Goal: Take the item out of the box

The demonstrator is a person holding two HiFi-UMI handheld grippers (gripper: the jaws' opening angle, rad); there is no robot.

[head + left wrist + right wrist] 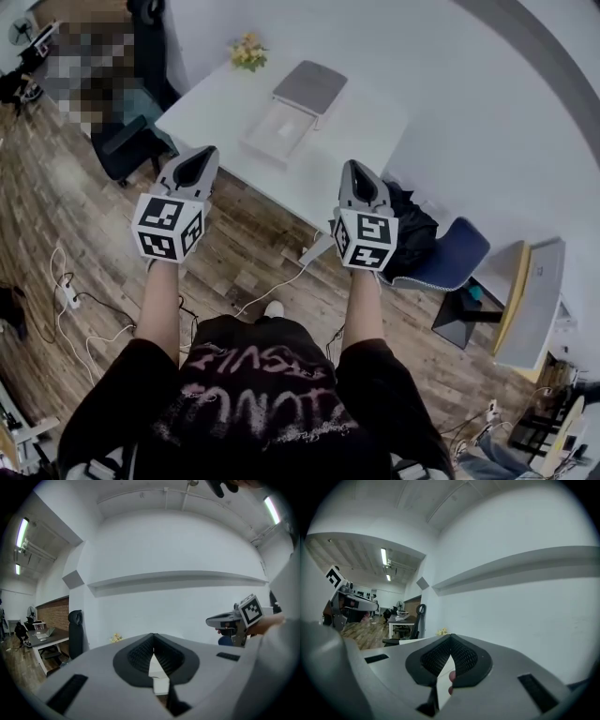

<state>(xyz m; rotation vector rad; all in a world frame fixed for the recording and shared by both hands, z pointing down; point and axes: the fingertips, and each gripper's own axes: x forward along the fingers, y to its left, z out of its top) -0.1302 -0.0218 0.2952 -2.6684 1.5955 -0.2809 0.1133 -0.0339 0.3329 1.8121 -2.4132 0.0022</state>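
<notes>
Your left gripper, grey plastic with a black-and-white marker cube, is fully closed and holds nothing. In the left gripper view its ribbed black pads meet at the tip, and only a pale shape that is hard to identify shows through the wedge-shaped gap below them. Your right gripper is closed the same way and is also empty. In the right gripper view a small pinkish spot shows in the gap under its pads, too small to name.

Both grippers are raised over the brown wood-plank floor, well short of the white rectangular table on the far side.

The shallow pale open box lies flat on that table. Its flat grey lid is at its far end. The long axis of box and lid runs from near-left to far-right, slanting away from you. The inside of the box looks uniformly pale, so the item cannot be made out at this range.

A small bunch of yellow flowers sits at the table's far-left corner. A blue chair with something black and crumpled on it stands to the right, partly hidden behind your right gripper.
</notes>
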